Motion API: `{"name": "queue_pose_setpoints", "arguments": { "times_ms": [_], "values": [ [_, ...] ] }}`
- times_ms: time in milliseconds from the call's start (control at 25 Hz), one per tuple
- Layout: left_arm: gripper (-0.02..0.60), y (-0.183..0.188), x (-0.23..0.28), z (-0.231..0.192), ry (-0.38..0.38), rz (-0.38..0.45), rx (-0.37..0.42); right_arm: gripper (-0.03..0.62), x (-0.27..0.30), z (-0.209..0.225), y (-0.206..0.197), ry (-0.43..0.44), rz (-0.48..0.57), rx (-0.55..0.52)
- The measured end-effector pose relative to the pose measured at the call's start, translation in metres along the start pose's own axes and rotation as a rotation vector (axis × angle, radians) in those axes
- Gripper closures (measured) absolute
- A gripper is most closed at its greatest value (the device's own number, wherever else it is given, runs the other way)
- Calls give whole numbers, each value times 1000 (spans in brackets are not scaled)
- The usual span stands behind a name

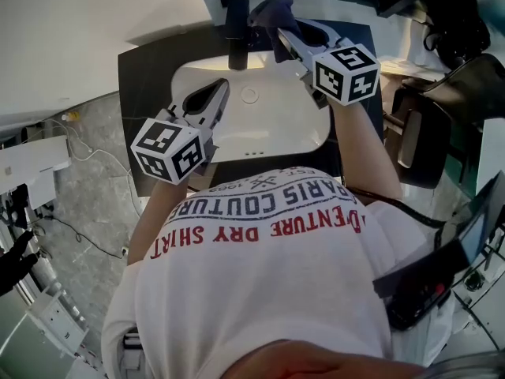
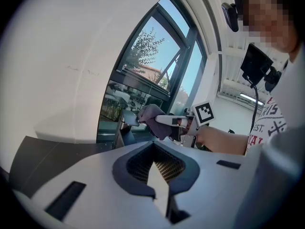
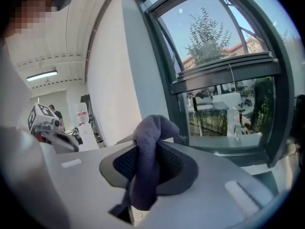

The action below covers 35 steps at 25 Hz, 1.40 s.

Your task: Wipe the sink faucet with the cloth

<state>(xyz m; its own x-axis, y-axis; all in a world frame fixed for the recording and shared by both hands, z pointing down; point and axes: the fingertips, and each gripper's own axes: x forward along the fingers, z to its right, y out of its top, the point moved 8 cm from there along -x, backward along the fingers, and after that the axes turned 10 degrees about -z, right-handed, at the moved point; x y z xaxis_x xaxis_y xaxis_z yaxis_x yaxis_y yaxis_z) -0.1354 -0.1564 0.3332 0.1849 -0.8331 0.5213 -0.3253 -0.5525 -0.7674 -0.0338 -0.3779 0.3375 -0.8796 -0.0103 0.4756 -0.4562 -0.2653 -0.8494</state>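
The black faucet (image 1: 237, 31) stands at the back of the white sink (image 1: 293, 136). My right gripper (image 1: 278, 31) is shut on a purple-grey cloth (image 1: 271, 12), which it holds just right of the faucet's top, touching or nearly touching it. In the right gripper view the cloth (image 3: 147, 162) hangs bunched between the jaws and hides most of the faucet. The left gripper view shows the cloth (image 2: 153, 120) against the faucet (image 2: 126, 120). My left gripper (image 1: 220, 88) hovers over the basin's left side, shut and holding nothing.
A dark countertop (image 1: 146, 73) surrounds the sink. A window (image 3: 224, 80) rises directly behind the faucet and a white wall (image 1: 79, 22) lies to the left. A black chair (image 1: 422, 136) stands to the right. Cables (image 1: 79, 160) lie on the floor at left.
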Motion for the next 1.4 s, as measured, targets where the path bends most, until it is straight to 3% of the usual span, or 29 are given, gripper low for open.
{"name": "queue_pose_setpoints", "arguments": {
  "times_ms": [280,1120,1400],
  "values": [
    [580,4,-4,-7,15,3,-5,516,19,0,27,-20,94,78],
    [580,-7,8,-40,32,-34,-48,517,81,10,-7,-36,19,81],
    [580,-16,11,-45,39,-56,-59,519,110,25,-44,-67,-114,83]
  ]
}}
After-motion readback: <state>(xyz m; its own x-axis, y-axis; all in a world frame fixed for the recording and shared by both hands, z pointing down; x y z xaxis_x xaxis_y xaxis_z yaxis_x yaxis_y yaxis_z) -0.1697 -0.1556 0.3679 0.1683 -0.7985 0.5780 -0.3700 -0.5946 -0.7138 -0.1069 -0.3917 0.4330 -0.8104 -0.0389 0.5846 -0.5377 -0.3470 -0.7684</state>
